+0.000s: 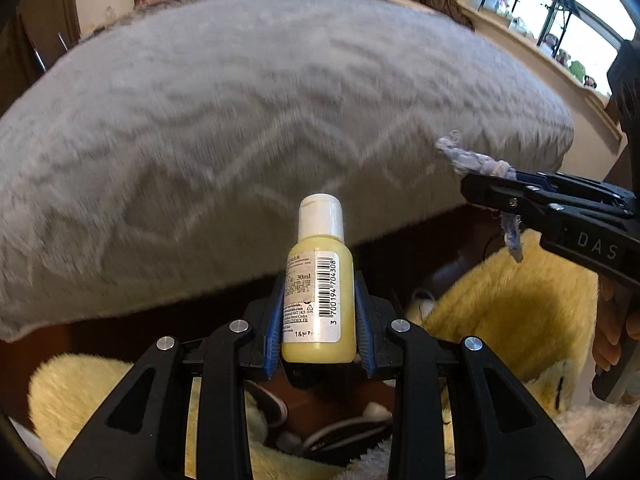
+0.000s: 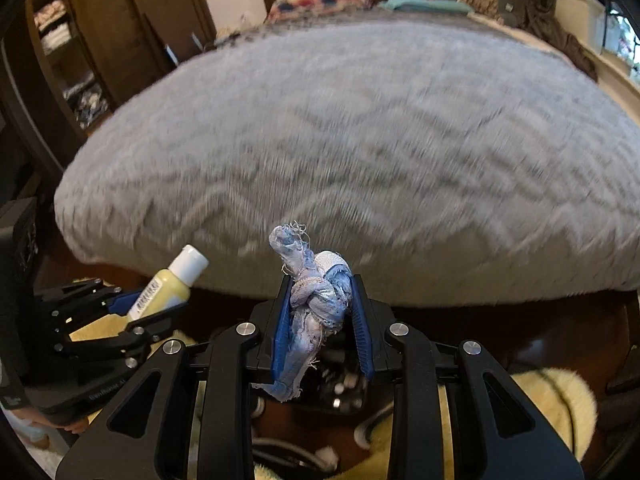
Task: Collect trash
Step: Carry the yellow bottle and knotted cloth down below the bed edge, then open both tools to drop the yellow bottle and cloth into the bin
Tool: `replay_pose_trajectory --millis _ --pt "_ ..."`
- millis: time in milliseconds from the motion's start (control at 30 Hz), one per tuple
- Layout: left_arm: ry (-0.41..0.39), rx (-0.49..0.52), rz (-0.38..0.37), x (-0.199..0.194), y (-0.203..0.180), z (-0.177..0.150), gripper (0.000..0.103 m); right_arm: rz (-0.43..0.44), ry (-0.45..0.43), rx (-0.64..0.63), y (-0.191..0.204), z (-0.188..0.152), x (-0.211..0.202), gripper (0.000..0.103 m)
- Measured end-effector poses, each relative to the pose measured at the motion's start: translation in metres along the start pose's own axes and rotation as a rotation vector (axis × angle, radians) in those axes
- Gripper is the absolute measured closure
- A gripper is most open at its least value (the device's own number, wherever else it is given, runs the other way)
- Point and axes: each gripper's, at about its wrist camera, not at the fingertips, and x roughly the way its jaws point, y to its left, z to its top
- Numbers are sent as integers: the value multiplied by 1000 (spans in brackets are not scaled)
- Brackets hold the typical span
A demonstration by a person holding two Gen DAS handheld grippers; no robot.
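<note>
Trash is held in both grippers above the foot of the grey bed (image 1: 280, 100): the left gripper (image 1: 320, 320) has its jaws clamped on a small yellow bottle (image 1: 318, 300) (white cap up), the right gripper (image 2: 320, 320) on a knotted blue rag (image 2: 316, 304).

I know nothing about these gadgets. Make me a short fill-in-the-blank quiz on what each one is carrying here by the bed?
1. The left gripper is shut on a small yellow bottle with a ____ cap.
2. The right gripper is shut on a knotted strip of pale ____ cloth.
3. Ahead of both grippers lies a bed under a fuzzy ____ blanket.
4. The bottle's label shows a black-and-white ____.

Missing words: white; blue; grey; barcode
</note>
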Motion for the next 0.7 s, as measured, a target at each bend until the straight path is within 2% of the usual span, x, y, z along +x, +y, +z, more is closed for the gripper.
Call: replay_pose_trajectory --millis 167,367,567,700 --pt "85 -2 9 34 0 -14 74 11 110 0 4 -14 35 74" --pt "172 -48 -46 66 7 -23 74 74 249 86 -11 -29 78 74" --pt "241 -82 -90 93 11 -30 74 69 285 115 -17 -34 95 74" --pt "260 -91 -104 103 11 -31 74 64 296 101 -11 -36 102 72"
